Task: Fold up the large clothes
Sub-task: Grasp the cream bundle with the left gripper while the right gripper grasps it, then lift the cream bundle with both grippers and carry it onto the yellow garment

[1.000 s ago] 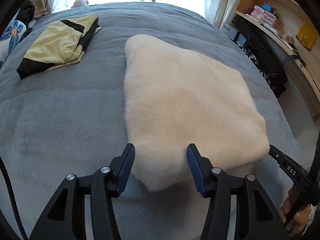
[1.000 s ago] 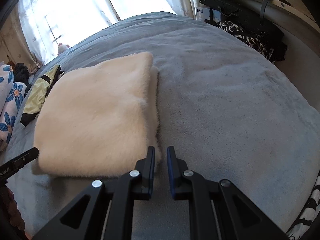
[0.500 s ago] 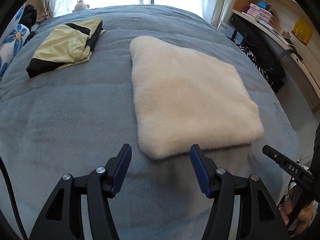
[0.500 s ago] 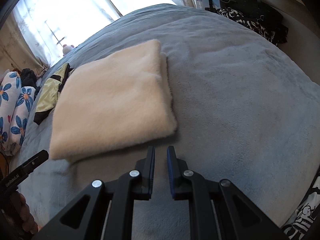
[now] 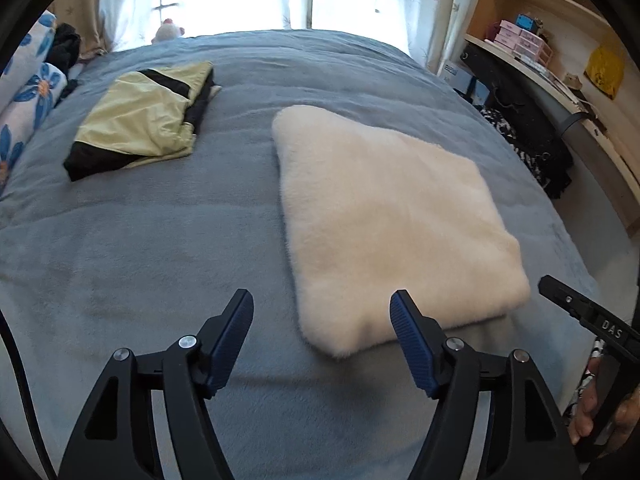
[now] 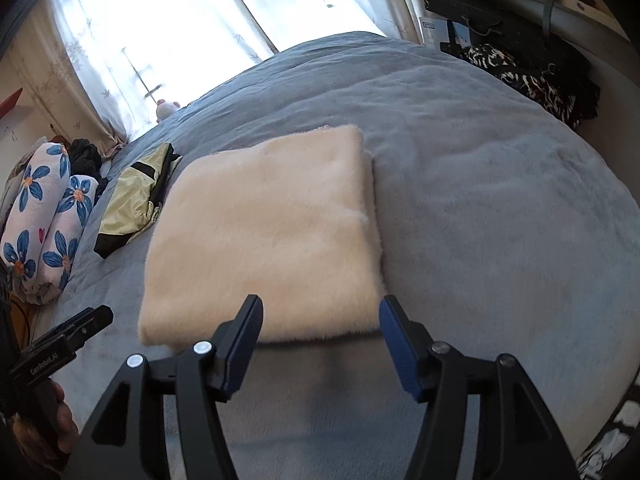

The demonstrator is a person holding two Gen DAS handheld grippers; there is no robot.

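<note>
both grippers were found above the grey-blue bed cover (image 5: pixel 120 240), nothing between their fingers. left gripper (image 5: pixel 322 334) stood wide with its jaws opening, empty, and the near corner of the folded cream fleece garment (image 5: pixel 392 216) lay just ahead of and below its right finger. right gripper (image 6: pixel 320 334) was likewise wide, jaws opening and empty, with the near edge of the same fleece garment (image 6: pixel 264 236) just beyond its fingertips. the garment lay flat as a neat square, untouched by either tool. a folded yellow-and-black garment (image 5: pixel 144 120) lay well apart, farther off and to the left of the left gripper.

it was judged that the fold could be spoiled if a finger were dragged across the thick pile on the way past, since the top layer could be pulled askew. a lower layer was seen peeking out along the far right edge in the right wrist view, so the stack could slide open if nudged.

the underside and inner layers of the fleece were hidden, so the kind of garment could not be told. only part of each hand (image 6: pixel 52 420) was seen at the frame edges.
</note>
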